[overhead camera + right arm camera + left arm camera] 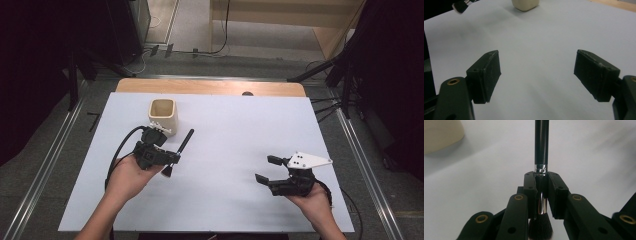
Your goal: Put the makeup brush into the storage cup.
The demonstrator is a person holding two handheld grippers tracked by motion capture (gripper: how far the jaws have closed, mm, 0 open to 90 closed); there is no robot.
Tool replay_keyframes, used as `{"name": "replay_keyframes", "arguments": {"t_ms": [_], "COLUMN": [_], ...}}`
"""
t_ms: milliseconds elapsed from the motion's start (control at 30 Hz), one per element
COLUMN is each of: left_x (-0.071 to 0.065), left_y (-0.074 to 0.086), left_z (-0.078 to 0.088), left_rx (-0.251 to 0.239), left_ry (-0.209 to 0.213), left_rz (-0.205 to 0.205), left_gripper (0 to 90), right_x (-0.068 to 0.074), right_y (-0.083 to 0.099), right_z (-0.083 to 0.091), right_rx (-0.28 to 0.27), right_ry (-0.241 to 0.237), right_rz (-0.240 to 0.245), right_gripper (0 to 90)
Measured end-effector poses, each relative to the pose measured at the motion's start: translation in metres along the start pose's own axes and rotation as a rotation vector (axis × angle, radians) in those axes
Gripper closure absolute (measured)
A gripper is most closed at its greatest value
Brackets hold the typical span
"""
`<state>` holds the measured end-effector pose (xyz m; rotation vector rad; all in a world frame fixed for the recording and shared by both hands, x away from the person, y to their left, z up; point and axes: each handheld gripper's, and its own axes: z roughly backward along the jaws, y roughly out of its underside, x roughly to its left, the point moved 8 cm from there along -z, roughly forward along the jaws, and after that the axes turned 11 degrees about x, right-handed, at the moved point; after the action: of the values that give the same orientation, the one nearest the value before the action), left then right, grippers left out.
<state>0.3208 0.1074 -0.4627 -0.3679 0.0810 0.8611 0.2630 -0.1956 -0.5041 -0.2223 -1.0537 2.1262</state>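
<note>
A makeup brush point(184, 142) with a black handle, a silver ferrule and dark bristles is held above the white table top point(230, 130). My left gripper point(171, 159) is shut on it at the ferrule. In the left gripper view the handle point(541, 142) points away from the camera, the bristles point(540, 228) hang near it, and both pads of the left gripper point(541, 191) press the ferrule. A cream square cup point(163, 116) stands upright just beyond the left hand, empty as far as I see. My right gripper point(266, 169) hovers at the right front, open, with nothing between its pads point(486, 77).
The white table top ends in a wooden strip point(210, 86) at the far edge. Metal rails point(360, 150) run along both sides, and dark stands and cables lie on the floor beyond. The right gripper view shows the cup point(525, 4) far off and the brush tip point(461, 7).
</note>
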Motion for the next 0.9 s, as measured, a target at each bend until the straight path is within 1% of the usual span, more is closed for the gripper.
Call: {"name": "replay_keyframes", "arguments": {"t_ms": [100,133,200,300,333,367,467,500,533,567,600,667,733,800,867,900], "left_x": [-0.001,-0.001,-0.002,-0.003,-0.003,-0.003,-0.003,-0.002,-0.002,-0.003,-0.003,-0.005,-0.006,-0.007,-0.007,-0.008], "left_y": [0.002,0.001,0.0,0.0,0.0,-0.001,-0.001,-0.001,0.0,-0.001,-0.001,-0.001,-0.001,-0.001,0.0,0.0], "left_z": [-0.001,-0.001,-0.003,-0.006,-0.007,-0.008,-0.011,-0.013,-0.014,-0.015,-0.016,-0.017,-0.017,-0.018,-0.018,-0.017], "left_rx": [-0.016,-0.022,-0.039,-0.033,-0.037,-0.038,-0.033,-0.027,-0.019,-0.022,-0.02,-0.015,-0.012,-0.012,-0.012,-0.02], "left_ry": [0.02,0.018,0.044,0.042,0.041,0.044,0.051,0.038,0.037,0.035,0.038,0.044,0.055,0.068,0.073,0.068], "left_rz": [-0.046,-0.064,-0.094,-0.123,-0.131,-0.151,-0.176,-0.179,-0.183,-0.187,-0.198,-0.205,-0.216,-0.227,-0.246,-0.257], "left_gripper": [78.8,78.8,78.8,78.8,78.8,78.8,78.8,78.8,78.8,78.8,78.8,78.8,78.8,78.8,78.8,78.8], "right_x": [-0.001,-0.002,-0.003,-0.004,-0.004,-0.004,-0.005,-0.005,-0.004,-0.003,-0.003,-0.003,-0.003,-0.003,-0.002,-0.002], "right_y": [-0.001,-0.003,-0.006,-0.012,-0.013,-0.014,-0.017,-0.018,-0.02,-0.023,-0.023,-0.025,-0.027,-0.03,-0.033,-0.035], "right_z": [-0.003,-0.003,-0.003,-0.003,-0.003,-0.004,-0.007,-0.007,-0.009,-0.011,-0.011,-0.015,-0.019,-0.021,-0.022,-0.023], "right_rx": [0.007,0.003,-0.008,-0.026,-0.03,-0.032,-0.029,-0.028,-0.031,-0.031,-0.031,-0.025,-0.015,-0.019,-0.018,-0.017], "right_ry": [-0.005,-0.006,-0.011,-0.021,-0.023,-0.025,-0.031,-0.037,-0.04,-0.052,-0.052,-0.065,-0.073,-0.082,-0.089,-0.093], "right_rz": [-0.002,0.008,0.013,0.027,0.029,0.032,0.053,0.061,0.078,0.098,0.098,0.11,0.111,0.116,0.116,0.118], "right_gripper": [22.3,22.3,22.3,22.2,22.2,22.2,22.3,22.3,22.2,21.8,21.8,21.2,21.2,21.1,20.7,20.7]}}
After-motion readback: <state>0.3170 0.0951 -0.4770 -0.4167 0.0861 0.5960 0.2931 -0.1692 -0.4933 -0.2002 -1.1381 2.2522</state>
